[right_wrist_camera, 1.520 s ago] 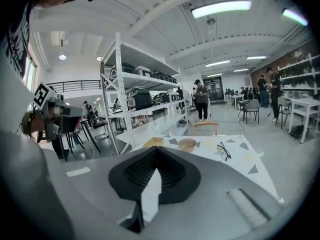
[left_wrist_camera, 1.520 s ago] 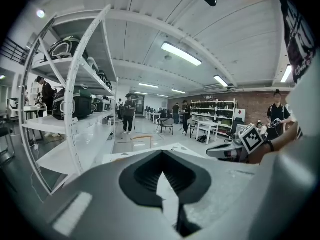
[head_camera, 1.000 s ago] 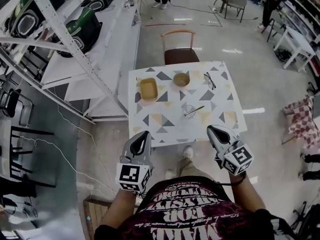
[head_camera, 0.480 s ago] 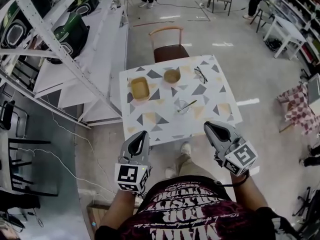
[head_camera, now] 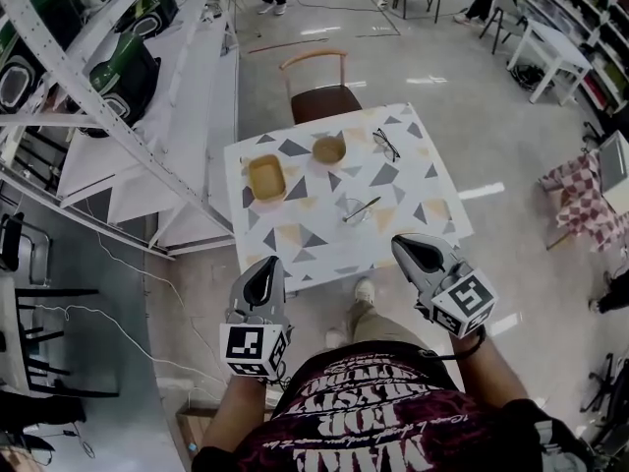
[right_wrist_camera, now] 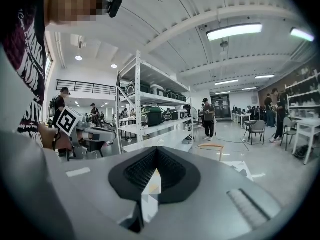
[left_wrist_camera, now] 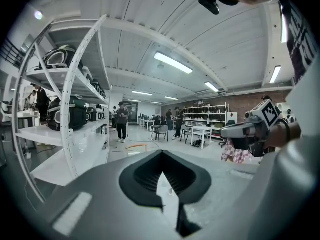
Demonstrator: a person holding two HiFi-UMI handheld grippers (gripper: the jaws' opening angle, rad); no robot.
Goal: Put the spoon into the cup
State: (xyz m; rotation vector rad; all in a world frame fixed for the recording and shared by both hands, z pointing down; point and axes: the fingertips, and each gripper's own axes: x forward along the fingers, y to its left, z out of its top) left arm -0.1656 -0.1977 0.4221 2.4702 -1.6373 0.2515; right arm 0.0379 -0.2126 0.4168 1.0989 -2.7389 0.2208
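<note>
Nearest the person, both grippers are hovering just off the bench's near edge, well apart from anything on it. The left gripper [head_camera: 265,265] is sitting at about 7 o'clock from the bench's middle and the right gripper [head_camera: 403,244] at about 5 o'clock, each with its jaws pressed together on nothing. Farther in, near the middle of the bench [head_camera: 295,252], the spoon [head_camera: 366,206] is lying with its low end over the clear cup [head_camera: 351,210] and its handle pointing to 2 o'clock. It is too small to tell whether it is sitting inside or only touching the rim. If inside, the task is probably finishing; if not, the right gripper is needing to reach forward, open and take the handle. Beyond, a yellow dish [head_camera: 263,178] and a round bowl [head_camera: 328,149] are sitting toward 12 o'clock.
</note>
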